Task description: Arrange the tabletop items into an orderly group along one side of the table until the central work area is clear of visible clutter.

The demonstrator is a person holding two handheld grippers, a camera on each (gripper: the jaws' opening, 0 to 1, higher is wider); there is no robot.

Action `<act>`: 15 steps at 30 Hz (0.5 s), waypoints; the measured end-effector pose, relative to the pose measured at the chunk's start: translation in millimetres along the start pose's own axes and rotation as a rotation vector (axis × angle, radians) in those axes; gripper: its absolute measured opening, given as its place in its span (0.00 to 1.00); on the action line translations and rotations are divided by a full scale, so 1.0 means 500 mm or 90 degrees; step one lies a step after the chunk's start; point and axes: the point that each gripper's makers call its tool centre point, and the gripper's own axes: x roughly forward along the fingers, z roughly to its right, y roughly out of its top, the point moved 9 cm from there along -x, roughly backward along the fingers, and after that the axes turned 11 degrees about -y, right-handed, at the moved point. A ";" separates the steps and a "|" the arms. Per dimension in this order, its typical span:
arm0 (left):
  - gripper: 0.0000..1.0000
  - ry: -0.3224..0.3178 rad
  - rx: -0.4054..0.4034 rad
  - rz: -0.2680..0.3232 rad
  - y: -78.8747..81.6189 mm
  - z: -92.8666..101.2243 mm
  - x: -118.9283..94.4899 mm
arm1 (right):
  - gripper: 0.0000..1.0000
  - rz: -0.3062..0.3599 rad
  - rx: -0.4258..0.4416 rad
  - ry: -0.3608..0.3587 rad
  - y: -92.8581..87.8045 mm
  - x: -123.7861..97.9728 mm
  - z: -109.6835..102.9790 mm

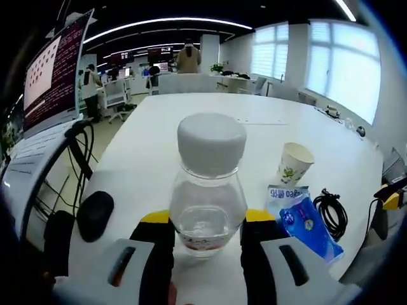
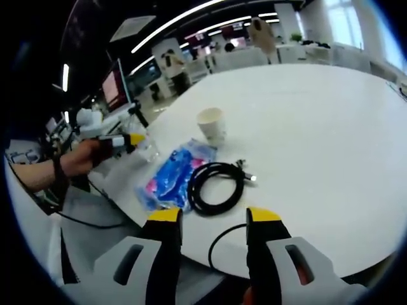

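A clear plastic bottle [image 1: 208, 190] with a white cap stands upright on the white table [image 1: 191, 121]. My left gripper [image 1: 208, 221] is shut on its lower body, one jaw pressed to each side. In the right gripper view a hand holds that left gripper [image 2: 122, 141] at the table's left edge, with the bottle [image 2: 147, 150] small and faint beside it. A paper cup [image 1: 294, 163] [image 2: 212, 125], a blue tissue pack [image 1: 304, 219] [image 2: 173, 176] and a coiled black cable [image 1: 332, 213] [image 2: 216, 184] lie close together. My right gripper [image 2: 214, 219] is open, just short of the cable, holding nothing.
A black mouse [image 1: 95, 215] lies left of the bottle near the table edge. A monitor [image 1: 54, 73] and hanging cables stand beyond that edge. The wide white table [image 2: 318, 114] stretches far behind the items. People and office chairs are at the back.
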 end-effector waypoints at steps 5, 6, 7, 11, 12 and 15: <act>0.39 0.005 -0.007 0.003 0.015 -0.011 0.027 | 0.38 0.002 0.002 -0.001 0.005 0.001 0.002; 0.39 0.008 -0.010 0.004 0.019 -0.015 0.034 | 0.38 0.003 0.002 -0.002 0.006 0.001 0.003; 0.39 0.008 -0.011 0.004 0.020 -0.016 0.036 | 0.38 0.004 0.001 -0.002 0.008 0.001 0.004; 0.39 0.008 -0.021 0.016 0.025 -0.030 0.056 | 0.38 0.005 0.001 -0.004 0.010 -0.002 0.006; 0.39 0.008 -0.023 0.016 0.026 -0.033 0.059 | 0.38 0.004 0.002 -0.005 0.010 -0.002 0.006; 0.39 0.010 -0.028 0.013 0.032 -0.040 0.072 | 0.38 0.003 0.002 -0.007 0.010 -0.004 0.010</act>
